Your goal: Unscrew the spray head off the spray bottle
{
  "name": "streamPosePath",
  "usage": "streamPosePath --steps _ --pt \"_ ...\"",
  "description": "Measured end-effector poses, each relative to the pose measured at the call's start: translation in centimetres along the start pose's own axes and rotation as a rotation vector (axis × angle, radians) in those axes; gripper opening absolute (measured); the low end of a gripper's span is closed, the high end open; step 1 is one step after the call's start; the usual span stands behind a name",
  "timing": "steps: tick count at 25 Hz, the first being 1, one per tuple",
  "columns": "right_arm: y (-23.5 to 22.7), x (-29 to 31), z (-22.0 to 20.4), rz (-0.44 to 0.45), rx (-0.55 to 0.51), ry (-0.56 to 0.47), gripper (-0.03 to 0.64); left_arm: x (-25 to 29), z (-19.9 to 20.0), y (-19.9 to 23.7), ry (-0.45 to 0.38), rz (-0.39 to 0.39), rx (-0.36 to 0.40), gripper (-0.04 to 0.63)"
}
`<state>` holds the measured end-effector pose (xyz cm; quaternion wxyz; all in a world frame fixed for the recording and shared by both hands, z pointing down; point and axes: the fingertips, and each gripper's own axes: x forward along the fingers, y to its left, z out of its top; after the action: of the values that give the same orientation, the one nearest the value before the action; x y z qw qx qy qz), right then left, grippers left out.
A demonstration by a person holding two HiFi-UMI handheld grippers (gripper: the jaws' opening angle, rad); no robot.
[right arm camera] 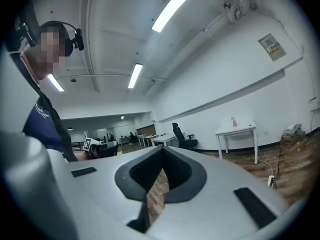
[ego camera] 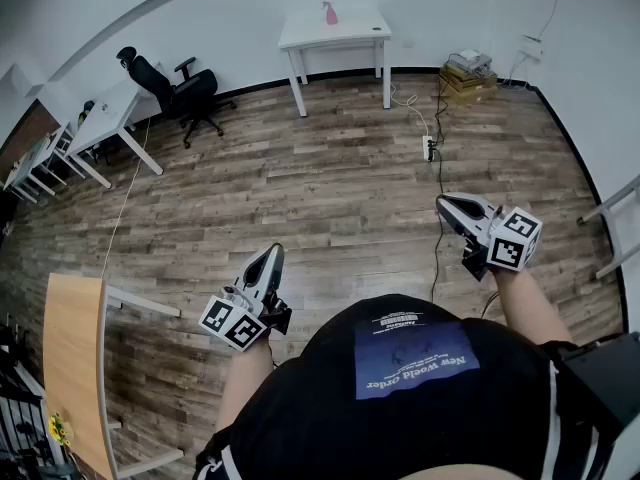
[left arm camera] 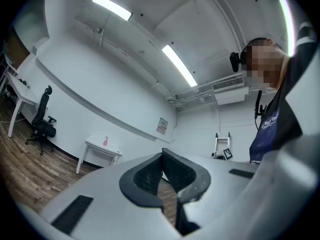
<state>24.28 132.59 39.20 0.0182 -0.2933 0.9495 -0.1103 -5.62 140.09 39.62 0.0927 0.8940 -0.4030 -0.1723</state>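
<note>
the spray bottle (ego camera: pixel 330 13), pink and small, stands upright on a white table (ego camera: pixel 362 26) against the far wall, its long axis vertical and the spray head on top. it lies well ahead of both tools, across open wooden floor (ego camera: pixel 330 178). from the left gripper (ego camera: pixel 271 255) it sits forward and off to the left of the jaw line; from the right gripper (ego camera: pixel 444 204), forward and off to the right. neither looks clearly nearer. both grippers have their jaws pressed together on nothing, so the next move is probably an approach.
</note>
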Motion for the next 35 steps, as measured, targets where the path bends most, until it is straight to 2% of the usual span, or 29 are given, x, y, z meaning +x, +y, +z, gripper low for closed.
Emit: streamPosePath --steps 6,16,22,27,35 --pt "1.5 2.7 -0.4 -0.002 -0.001 -0.004 -0.005 -3.1 0.9 2.0 -0.015 0.017 -0.007 -0.011" --pt "5.3 9.5 -1.1 -0.006 0.027 -0.027 -0.005 -9.7 3.5 8.0 -0.014 0.051 -0.019 -0.011" --pt "6.1 12.6 -3.0 -0.003 0.058 -0.004 -0.006 -11.1 4.1 11.5 -0.003 0.075 -0.026 -0.011" --pt "3.3 13.0 -3.1 -0.007 0.064 0.008 -0.005 -8.4 3.7 13.3 -0.001 0.081 -0.030 -0.011" --pt "-6.0 11.8 0.1 -0.005 0.067 -0.024 -0.006 2.6 2.9 12.6 0.003 0.039 0.002 -0.011"
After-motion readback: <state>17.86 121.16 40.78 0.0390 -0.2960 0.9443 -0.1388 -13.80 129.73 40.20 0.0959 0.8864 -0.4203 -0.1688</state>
